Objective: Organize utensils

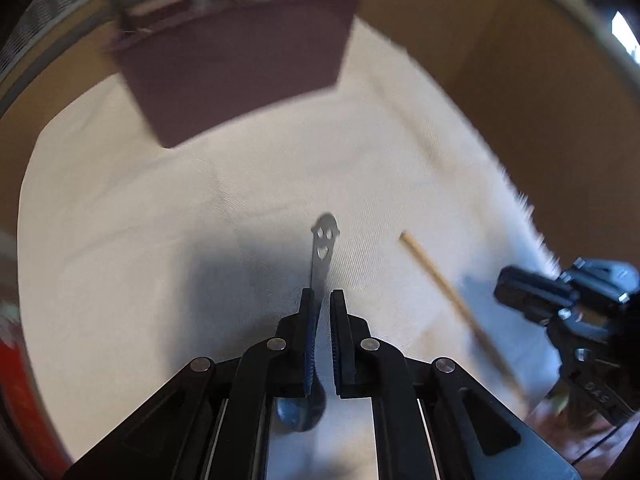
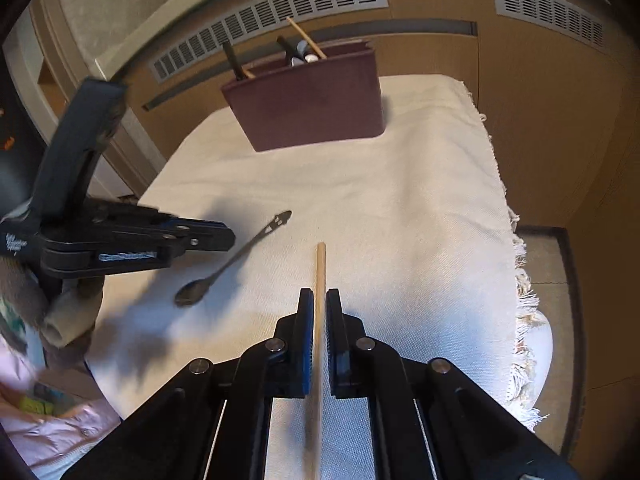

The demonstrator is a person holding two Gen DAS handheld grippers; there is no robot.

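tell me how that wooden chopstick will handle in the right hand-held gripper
The wooden chopstick looks thin and straight, so probably stiff and light. It appears round, so it may roll on the white cloth if released. The right hand-held gripper holds it partway along, so it might pivot between the pads.

Motion blur smears the maroon holder [image 1: 240,64] and the utensils in it in the left wrist view, the spoon [image 1: 298,408] bowl is partly hidden behind the left gripper [image 1: 321,304] fingers, and the wooden stick [image 2: 319,320] runs off the bottom edge.
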